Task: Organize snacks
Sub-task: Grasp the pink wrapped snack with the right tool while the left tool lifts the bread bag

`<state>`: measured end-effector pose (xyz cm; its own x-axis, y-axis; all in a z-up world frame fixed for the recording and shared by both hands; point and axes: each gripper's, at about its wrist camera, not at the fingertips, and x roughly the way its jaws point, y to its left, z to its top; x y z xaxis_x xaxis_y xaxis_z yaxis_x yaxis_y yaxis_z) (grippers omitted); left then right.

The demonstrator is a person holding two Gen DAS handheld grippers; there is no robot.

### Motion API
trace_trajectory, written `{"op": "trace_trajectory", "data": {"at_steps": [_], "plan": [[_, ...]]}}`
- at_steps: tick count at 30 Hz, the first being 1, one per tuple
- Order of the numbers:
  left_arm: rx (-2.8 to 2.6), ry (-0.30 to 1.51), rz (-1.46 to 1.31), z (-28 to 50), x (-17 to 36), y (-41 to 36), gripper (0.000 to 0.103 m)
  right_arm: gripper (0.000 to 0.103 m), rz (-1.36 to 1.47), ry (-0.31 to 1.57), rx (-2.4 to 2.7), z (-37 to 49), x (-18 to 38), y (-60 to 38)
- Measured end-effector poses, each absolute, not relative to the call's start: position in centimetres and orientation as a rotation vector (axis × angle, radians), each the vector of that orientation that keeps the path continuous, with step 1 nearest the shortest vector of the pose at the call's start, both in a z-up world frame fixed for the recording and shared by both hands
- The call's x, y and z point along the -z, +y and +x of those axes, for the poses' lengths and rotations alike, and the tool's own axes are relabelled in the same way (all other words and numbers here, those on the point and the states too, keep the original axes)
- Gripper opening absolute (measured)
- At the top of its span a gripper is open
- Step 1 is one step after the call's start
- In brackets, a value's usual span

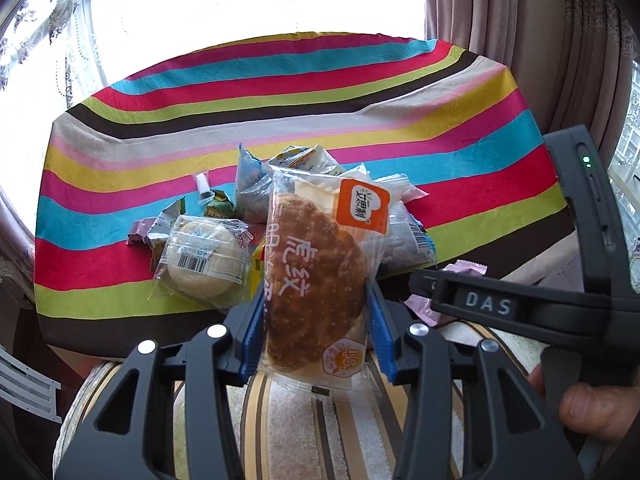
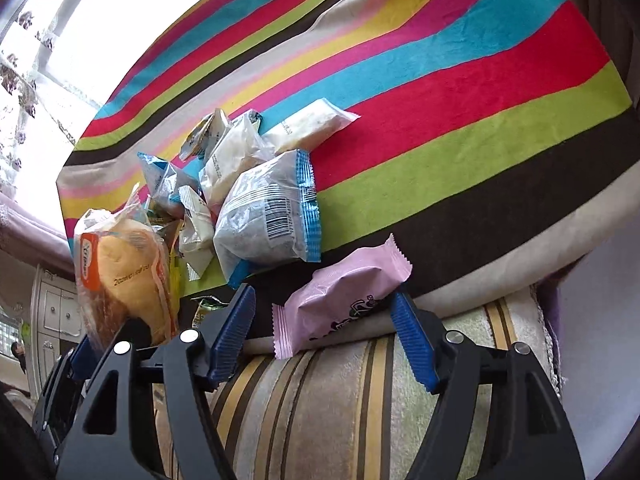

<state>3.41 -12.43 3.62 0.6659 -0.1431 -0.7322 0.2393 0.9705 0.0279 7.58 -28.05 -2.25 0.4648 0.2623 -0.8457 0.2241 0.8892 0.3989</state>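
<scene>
Crinkly pink wrapper (image 2: 340, 300) (sawtooth ends)

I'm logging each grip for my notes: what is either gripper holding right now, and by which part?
The left gripper clamps the bread packet by its lower sides. The right gripper holds nothing; the pink packet lies between its open jaws.

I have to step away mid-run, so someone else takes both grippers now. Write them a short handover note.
Left gripper: shut on the bread packet, held above the table edge.
Right gripper: open; the pink packet lies between its fingers on the edge of the striped cloth, not gripped.
Snack pile: loose, mid-cloth.
Done: no sorted group visible.
Left: place the bread, then the pink packet, then work through the pile.
</scene>
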Motion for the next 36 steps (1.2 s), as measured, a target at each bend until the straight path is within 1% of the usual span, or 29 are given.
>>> {"op": "trace_trajectory", "data": {"at_steps": [3,4,5,9,11,17,24,29,36], "plan": [[0.216,0.816,0.096,3.5,-3.6,-11.9,0.046,0.065,0.428,1.102,0.005,8.2,2.2,-27.1],[0.217,0.818,0.091,3.5,-3.5,-11.8,0.046,0.059,0.405,1.104,0.019,8.4,2.2,-26.8],[0.22,0.82,0.091,3.5,-3.5,-11.8,0.046,0.046,0.385,1.102,0.041,8.5,2.2,-26.7],[0.231,0.811,0.096,3.2,-3.7,-11.9,0.046,0.039,0.363,1.098,0.044,8.5,2.4,-26.5],[0.234,0.808,0.099,3.0,-3.9,-12.0,0.046,0.033,0.374,1.098,0.017,8.5,2.5,-26.4],[0.251,0.803,0.111,2.3,-4.2,-12.8,0.046,0.031,0.426,1.067,-0.023,6.7,2.3,-28.0],[0.318,0.809,0.133,1.7,-4.5,-14.7,0.046,0.03,0.477,0.983,-0.021,3.5,0.2,-32.0],[0.413,0.83,0.143,1.2,-4.5,-17.5,0.046,0.03,0.537,0.952,0.01,1.2,-0.5,-35.2],[0.574,0.842,0.19,0.2,-4.4,-23.6,0.046,0.03,0.605,0.924,0.12,-2.5,-0.2,-41.9]]}}
